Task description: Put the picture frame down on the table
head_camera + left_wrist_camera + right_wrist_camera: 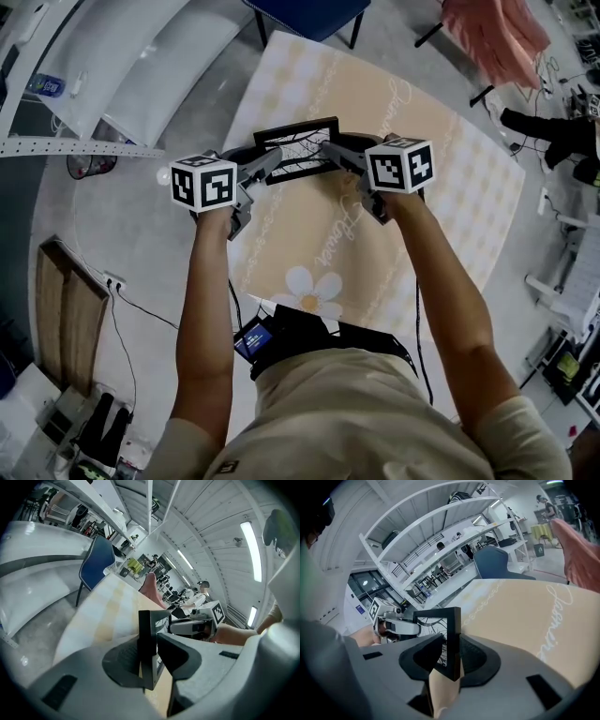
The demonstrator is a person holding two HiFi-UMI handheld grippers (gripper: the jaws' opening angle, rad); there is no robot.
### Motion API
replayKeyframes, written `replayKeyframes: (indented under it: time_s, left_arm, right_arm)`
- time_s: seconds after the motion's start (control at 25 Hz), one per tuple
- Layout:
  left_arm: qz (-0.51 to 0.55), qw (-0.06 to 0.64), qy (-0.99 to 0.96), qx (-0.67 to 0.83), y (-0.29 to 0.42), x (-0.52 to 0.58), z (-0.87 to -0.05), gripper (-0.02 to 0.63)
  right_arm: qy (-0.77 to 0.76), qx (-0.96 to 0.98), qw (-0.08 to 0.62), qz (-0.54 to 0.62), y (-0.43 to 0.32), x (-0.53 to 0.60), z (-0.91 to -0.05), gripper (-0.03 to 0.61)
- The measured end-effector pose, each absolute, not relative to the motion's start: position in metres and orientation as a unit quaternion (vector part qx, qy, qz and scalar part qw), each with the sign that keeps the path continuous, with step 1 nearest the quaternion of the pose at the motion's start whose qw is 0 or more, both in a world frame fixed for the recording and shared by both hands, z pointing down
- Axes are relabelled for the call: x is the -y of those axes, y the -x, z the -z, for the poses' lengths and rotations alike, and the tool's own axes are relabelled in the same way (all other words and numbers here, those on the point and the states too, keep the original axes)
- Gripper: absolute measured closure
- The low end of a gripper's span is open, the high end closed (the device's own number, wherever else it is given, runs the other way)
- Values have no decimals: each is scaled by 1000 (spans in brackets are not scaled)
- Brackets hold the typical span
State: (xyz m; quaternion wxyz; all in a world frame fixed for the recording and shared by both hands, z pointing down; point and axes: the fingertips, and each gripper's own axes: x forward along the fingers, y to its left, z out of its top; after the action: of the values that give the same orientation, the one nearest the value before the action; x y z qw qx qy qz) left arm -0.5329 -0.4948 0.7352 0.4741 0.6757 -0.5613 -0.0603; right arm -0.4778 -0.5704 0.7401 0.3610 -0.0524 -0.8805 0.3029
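Where grey floor (pixel 141 216) spreads, beige table (pixel 450 206) stands.

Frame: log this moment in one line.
frame: held over table | left hand-held gripper: shut on frame | right hand-held gripper: shut on frame

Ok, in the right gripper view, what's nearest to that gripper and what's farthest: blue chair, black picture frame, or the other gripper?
1. Black picture frame, right between its fingers.
2. Left gripper, on the frame's other end.
3. Blue chair, past the table's far edge.
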Motion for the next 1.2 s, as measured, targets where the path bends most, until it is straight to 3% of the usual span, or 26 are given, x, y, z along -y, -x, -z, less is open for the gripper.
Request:
replayKeyframes:
  time_s: [0.56,1.2]
  left_arm:
    - [-30,451,-650,610,545,499,-763,467]
    - [-134,402,-606,673,560,494,-769,419]
  right_arm:
    - [16,891,376,-255,482,574,-761,468]
    - [-18,906,408,-111,484,580,-780,449]
